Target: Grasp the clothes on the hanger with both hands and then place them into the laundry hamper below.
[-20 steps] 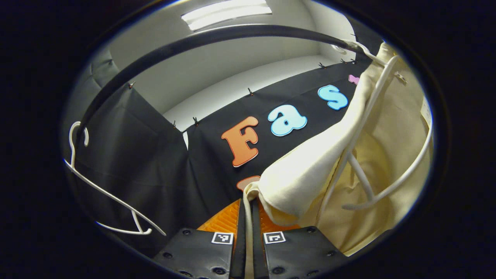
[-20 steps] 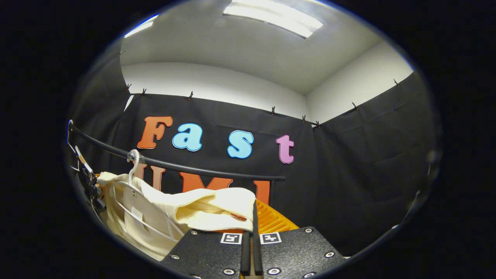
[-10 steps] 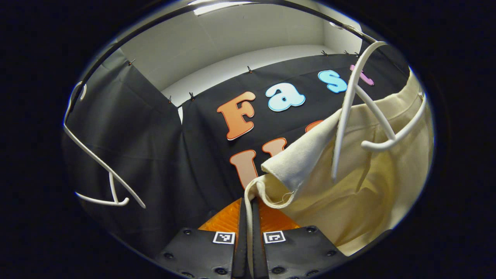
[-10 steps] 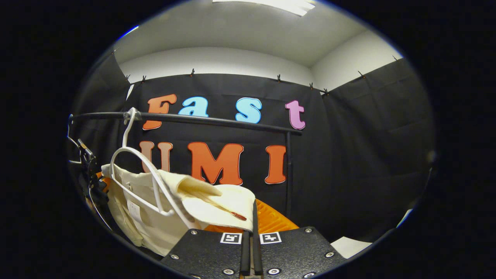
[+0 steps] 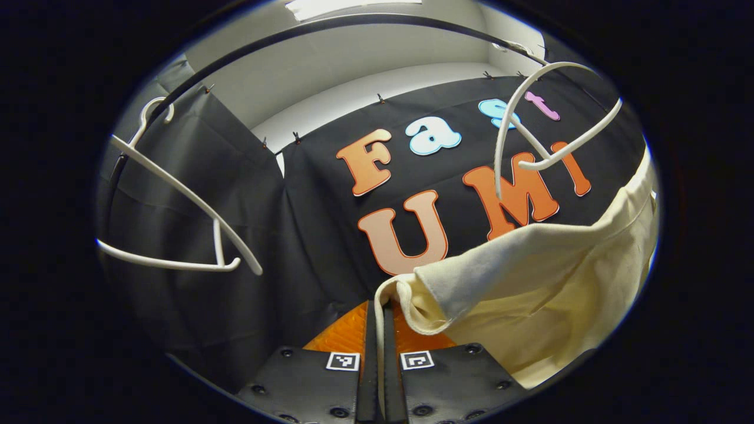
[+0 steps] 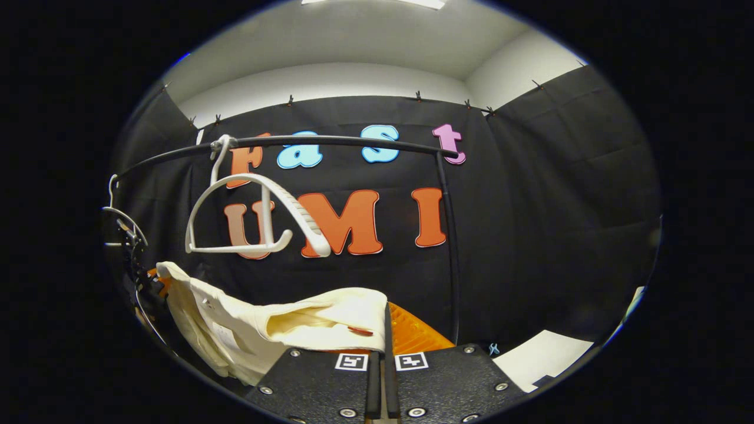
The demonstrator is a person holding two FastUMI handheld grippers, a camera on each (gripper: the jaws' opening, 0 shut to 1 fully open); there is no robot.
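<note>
A cream garment (image 5: 548, 288) hangs stretched between my two grippers, free of its white hanger (image 5: 530, 129). My left gripper (image 5: 380, 318) is shut on one edge of the cloth at its fingertips. In the right gripper view the same cream garment (image 6: 259, 327) sags leftward from my right gripper (image 6: 384, 321), which is shut on its other edge. The bare white hanger (image 6: 253, 212) stays hooked on the black rail (image 6: 330, 141) above the cloth. At the garment's far left end the other gripper (image 6: 138, 277) shows small and dark.
A second empty white hanger (image 5: 177, 224) hangs on the rail (image 5: 247, 50) to the left in the left gripper view. A black upright post (image 6: 450, 247) holds the rail's right end. A patch of pale floor (image 6: 548, 359) shows at lower right.
Both grippers have dropped lower with the garment. The cloth has slid fully off the white hanger, which now hangs bare above it on the rail.
</note>
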